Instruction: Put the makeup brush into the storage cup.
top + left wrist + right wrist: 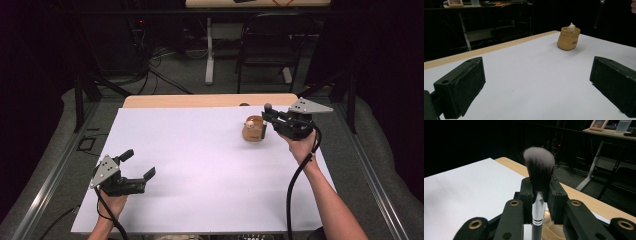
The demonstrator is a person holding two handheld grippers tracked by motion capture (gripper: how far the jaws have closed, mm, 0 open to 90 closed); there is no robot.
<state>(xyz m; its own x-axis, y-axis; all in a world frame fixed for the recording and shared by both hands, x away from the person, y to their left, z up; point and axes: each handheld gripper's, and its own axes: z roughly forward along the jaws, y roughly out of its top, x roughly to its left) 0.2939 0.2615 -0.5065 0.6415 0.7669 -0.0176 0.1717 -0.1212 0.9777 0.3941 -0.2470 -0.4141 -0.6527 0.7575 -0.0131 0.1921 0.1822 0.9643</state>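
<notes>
— Brush position?
— Clamped upright in my right gripper, bristles up, directly above the tan pouch at two o'clock on the white sheet.
— Left gripper?
— Jaws spread wide, empty, at seven o'clock, well apart from the pouch.

My table has a light wooden top, and a white sheet covers nearly all of it, leaving a bare wooden strip along the far edge. Toward the far right corner a small tan pouch stands upright on the sheet, a little pale figure poking from its mouth.
</notes>
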